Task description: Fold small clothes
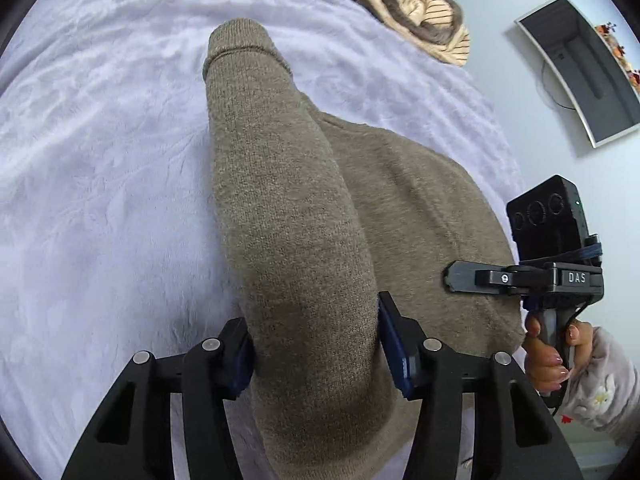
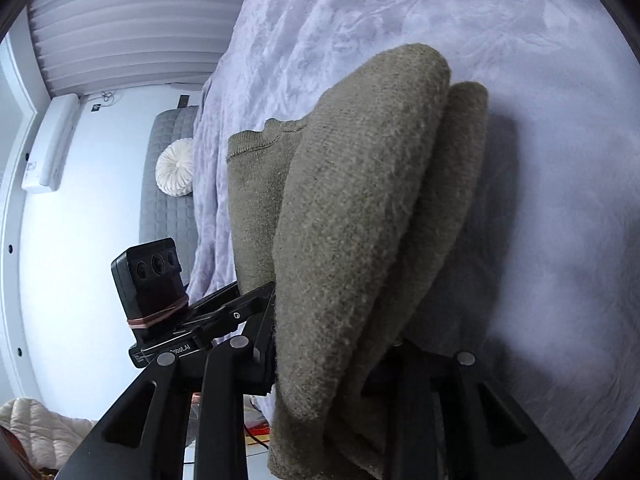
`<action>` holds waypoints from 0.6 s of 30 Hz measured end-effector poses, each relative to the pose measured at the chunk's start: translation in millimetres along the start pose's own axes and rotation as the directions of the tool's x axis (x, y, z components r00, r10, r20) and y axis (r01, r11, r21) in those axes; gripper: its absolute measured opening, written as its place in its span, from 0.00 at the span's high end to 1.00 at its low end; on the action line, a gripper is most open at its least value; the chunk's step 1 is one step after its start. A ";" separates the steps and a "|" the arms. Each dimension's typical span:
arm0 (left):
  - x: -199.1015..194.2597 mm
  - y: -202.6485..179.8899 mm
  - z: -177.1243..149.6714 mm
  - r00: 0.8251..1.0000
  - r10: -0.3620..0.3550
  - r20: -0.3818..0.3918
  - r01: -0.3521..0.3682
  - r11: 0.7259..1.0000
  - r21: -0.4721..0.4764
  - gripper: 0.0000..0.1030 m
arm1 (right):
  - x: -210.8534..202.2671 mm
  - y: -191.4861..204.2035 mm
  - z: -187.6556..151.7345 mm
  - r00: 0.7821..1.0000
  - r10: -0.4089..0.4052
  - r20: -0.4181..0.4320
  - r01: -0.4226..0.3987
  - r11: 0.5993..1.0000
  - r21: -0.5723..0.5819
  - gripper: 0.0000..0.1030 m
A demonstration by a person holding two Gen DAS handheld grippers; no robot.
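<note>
A brown knit sweater lies on a lilac plush blanket. One long sleeve runs from its cuff down between the jaws of my left gripper, whose blue pads press on both sides of it. In the right wrist view the sweater is bunched in thick folds, and my right gripper is shut on them; fabric hides its right finger. The sweater's ribbed neck edge shows at the left. The right gripper is seen side-on at the sweater's right edge, held by a hand.
A heap of striped and beige clothes lies at the blanket's far edge. A flat framed panel lies beyond the bed. Beside the bed are a grey quilted bench with a round white cushion and a cream puffy jacket.
</note>
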State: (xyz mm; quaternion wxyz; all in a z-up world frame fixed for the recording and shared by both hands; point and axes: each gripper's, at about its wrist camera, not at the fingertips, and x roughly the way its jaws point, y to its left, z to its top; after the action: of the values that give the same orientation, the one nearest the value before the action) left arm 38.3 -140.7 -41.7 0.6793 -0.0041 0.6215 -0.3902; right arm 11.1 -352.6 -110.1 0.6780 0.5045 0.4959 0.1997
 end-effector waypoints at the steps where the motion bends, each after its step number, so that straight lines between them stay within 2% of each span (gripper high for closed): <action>1: -8.4 -4.0 -3.0 1.000 0.003 0.005 -0.003 1.000 0.006 0.47 | -0.7 6.5 -2.6 1.000 0.006 0.000 -0.006 1.000 -0.005 0.69; 7: -53.8 1.5 -37.5 1.000 -0.022 -0.002 0.022 0.999 -0.029 0.47 | 4.8 38.0 -32.4 0.997 0.067 -0.027 -0.066 0.998 0.005 0.69; 13: -56.6 32.0 -90.2 0.999 0.032 -0.041 -0.036 0.994 -0.104 0.47 | 48.1 37.8 -66.3 0.992 0.071 -0.107 -0.069 0.997 0.026 0.69; 15: -37.7 46.5 -104.2 0.988 0.127 -0.090 -0.138 0.982 -0.128 0.46 | 67.4 29.1 -70.8 0.990 0.003 -0.142 0.000 1.000 0.017 0.69; 16: -28.3 51.3 -108.8 0.977 0.176 -0.121 -0.192 0.972 -0.137 0.46 | 77.3 23.8 -71.4 0.983 -0.083 -0.164 0.087 0.996 0.019 0.67; 17: -25.7 57.1 -113.6 0.973 0.192 -0.129 -0.212 0.965 -0.157 0.46 | 83.5 18.6 -70.7 0.966 -0.183 -0.183 0.190 0.981 0.026 0.66; 18: -29.6 63.0 -118.1 0.981 0.160 -0.110 -0.179 0.964 -0.198 0.46 | 85.0 15.8 -69.4 0.950 -0.248 -0.191 0.258 0.966 0.028 0.57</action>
State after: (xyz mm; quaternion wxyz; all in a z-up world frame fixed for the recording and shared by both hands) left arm -26.4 -24.5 -74.5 0.6764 -0.0033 0.6878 -0.2634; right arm -9.6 -246.8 -136.1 0.6351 0.4335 0.6228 0.1442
